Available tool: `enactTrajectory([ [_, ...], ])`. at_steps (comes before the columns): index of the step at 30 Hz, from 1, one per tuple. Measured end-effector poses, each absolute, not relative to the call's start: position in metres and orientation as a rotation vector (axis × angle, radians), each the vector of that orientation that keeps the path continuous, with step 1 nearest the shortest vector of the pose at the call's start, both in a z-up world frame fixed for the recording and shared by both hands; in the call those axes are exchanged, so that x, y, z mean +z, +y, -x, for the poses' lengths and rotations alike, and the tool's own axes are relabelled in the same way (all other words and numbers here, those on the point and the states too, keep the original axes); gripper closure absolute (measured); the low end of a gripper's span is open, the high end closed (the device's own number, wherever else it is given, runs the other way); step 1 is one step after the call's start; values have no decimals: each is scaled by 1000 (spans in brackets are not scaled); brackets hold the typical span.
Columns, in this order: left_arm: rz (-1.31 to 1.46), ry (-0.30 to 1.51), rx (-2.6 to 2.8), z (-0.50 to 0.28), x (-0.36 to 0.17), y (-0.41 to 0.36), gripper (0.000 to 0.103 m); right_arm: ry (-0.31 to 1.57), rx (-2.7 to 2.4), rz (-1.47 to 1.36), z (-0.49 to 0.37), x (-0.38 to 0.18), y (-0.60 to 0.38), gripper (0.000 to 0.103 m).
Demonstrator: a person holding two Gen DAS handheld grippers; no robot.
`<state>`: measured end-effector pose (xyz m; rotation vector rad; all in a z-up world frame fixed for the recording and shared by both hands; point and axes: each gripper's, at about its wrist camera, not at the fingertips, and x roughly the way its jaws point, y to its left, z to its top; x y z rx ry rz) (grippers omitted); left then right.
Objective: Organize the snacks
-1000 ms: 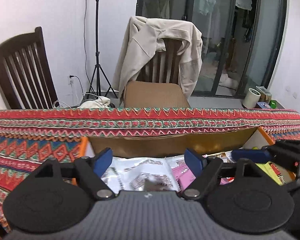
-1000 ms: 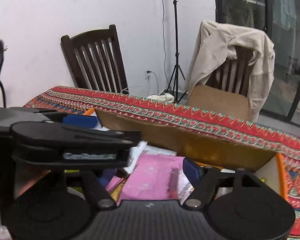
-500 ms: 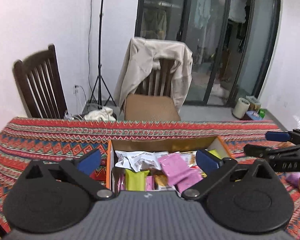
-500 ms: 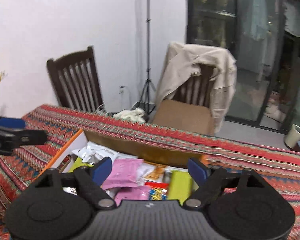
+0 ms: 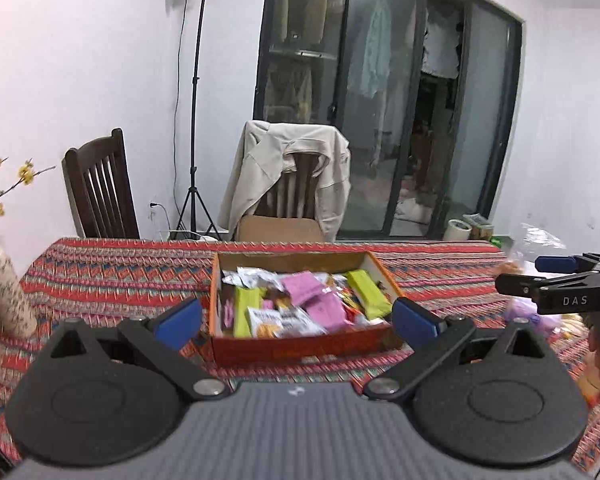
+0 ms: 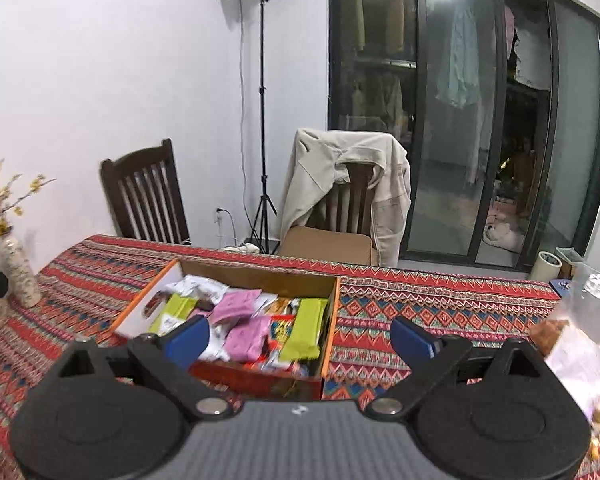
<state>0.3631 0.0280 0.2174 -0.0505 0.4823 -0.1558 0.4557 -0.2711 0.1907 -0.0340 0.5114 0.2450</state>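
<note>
An orange cardboard box [image 5: 300,347] sits on the patterned tablecloth, filled with several snack packets: pink packets [image 5: 300,285], green bars [image 5: 367,289] and white bags. The box also shows in the right wrist view [image 6: 327,320]. My left gripper [image 5: 296,322] is open and empty, held above and before the box's near wall. My right gripper [image 6: 300,338] is open and empty, above the box's near right corner; it also shows in the left wrist view [image 5: 556,280] at the right. A clear plastic bag with more snacks [image 6: 580,344] lies on the table at the right.
A vase with yellow flowers [image 5: 4,292] stands at the table's left end. Two wooden chairs stand behind the table, one draped with a beige jacket [image 5: 288,168]. A light stand [image 5: 194,120] stands by the wall. Glass doors are behind.
Both grippers have risen and pulled back from inside the box, so the whole box now shows. Both jaws have opened wider. The right gripper has moved off to the right.
</note>
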Motion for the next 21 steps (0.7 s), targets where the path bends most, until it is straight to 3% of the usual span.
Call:
enactTrajectory([
  [2, 41, 475, -150, -334, 212, 23, 0, 491, 252, 29, -426, 191, -272, 0],
  [12, 23, 402, -107, -193, 174, 13, 0, 392, 313, 8, -274, 168, -279, 0],
  [21, 39, 366, -46, -80, 113, 25, 0, 382, 308, -14, -154, 115, -278, 0],
])
